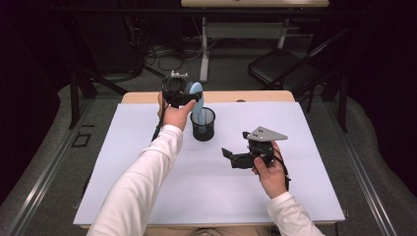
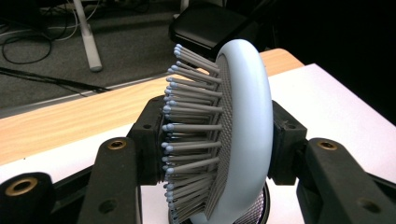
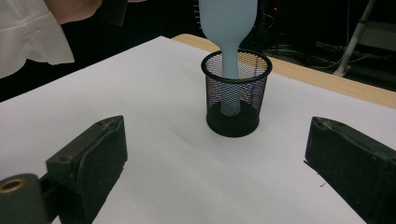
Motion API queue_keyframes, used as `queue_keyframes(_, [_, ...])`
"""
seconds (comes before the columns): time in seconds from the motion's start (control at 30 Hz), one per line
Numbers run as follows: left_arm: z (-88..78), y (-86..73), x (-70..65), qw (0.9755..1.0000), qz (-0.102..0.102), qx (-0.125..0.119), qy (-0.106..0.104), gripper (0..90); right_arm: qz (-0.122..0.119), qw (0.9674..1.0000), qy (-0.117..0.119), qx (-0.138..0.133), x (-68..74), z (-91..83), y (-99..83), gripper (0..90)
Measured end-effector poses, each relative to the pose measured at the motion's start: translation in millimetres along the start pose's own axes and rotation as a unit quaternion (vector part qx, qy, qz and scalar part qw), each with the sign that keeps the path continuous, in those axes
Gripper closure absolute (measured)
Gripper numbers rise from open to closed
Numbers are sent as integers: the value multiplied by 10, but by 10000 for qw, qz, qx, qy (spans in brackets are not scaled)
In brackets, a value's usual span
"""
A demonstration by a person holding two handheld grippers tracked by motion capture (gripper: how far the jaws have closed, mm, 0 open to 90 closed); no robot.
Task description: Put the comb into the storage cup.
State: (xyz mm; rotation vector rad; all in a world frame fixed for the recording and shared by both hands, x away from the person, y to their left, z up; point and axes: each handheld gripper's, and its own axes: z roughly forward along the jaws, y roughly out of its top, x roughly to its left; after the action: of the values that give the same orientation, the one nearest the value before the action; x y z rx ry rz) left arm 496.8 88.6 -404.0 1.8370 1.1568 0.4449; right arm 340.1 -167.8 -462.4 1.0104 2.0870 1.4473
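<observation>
The right tool [image 1: 235,156] hovered low over the white worktop [image 1: 147,187], jaws wide and empty. Farther off, the left tool [image 1: 183,93] clamped the pale blue hairbrush [image 1: 196,101] by its head, handle standing inside the black mesh cup [image 1: 203,125].

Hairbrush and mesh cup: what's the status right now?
Left hand-held gripper shut on hairbrush head. Handle down inside black mesh cup. Right hand-held gripper open, apart from the cup. Nothing in the way.
</observation>
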Motion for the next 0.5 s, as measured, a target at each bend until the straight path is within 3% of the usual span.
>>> queue_keyframes(0.5, [62, -33, -43, 10000, 40, 7, -57, 489, -14, 10000, -8, -2, -2, 5, -5, 58])
